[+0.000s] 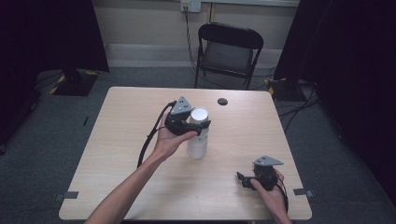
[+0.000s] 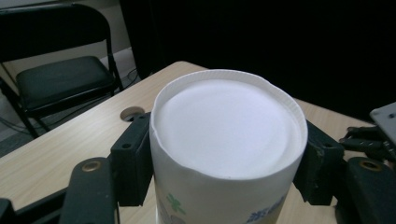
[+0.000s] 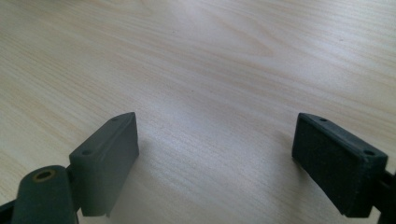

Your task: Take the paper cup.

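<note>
A tall white paper cup (image 1: 197,140) stands mouth down near the middle of the light wooden table (image 1: 116,154), its flat base (image 2: 224,121) facing up and green and blue print on its side. My left gripper (image 1: 200,125) is shut on the cup just below that base, one black jaw pressing each side, as the left gripper view (image 2: 229,154) shows. Whether the cup rests on the table or hangs just above it, I cannot tell. My right gripper (image 1: 245,181) is low over the table's near right corner, open, with bare wood between its jaws (image 3: 215,135).
A dark round hole (image 1: 222,101) sits in the tabletop beyond the cup. A black folding chair (image 1: 229,51) stands behind the far edge. Grey tape marks (image 1: 303,192) lie at the near corners. Cables trail on the floor at the right.
</note>
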### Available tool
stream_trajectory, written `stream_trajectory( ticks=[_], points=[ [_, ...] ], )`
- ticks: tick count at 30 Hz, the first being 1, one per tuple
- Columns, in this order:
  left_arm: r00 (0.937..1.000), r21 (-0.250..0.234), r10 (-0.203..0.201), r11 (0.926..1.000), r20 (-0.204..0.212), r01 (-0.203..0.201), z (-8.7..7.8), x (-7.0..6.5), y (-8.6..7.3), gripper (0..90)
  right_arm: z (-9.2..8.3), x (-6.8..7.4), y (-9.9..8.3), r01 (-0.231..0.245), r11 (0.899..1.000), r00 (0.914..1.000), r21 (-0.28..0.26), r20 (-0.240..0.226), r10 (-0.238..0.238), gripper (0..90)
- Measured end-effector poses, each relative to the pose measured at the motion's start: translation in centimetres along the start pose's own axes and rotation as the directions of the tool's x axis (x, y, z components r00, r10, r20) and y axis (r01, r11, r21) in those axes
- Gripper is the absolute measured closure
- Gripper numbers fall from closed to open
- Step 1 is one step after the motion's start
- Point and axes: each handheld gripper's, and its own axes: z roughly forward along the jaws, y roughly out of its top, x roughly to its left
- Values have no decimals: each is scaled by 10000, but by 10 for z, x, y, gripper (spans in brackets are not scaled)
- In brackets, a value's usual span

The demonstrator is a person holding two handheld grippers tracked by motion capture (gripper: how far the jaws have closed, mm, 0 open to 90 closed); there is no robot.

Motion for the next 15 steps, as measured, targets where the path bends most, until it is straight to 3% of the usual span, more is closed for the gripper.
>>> stream_trajectory(
  ticks=[2,11,15],
  points=[
    [9998,34,162,9999,-88,-162,-1,-2,5,331,0,0,0,0,10000,10000,-1,-1,0,143],
    [9997,-297,211,9993,-118,-214,-10,0,17,335,0,0,0,0,10000,10000,-1,1,0,142],
    [9986,-362,463,9982,-252,-472,-15,-3,19,337,0,0,0,1,10000,10000,-1,1,-1,143]
  ],
)
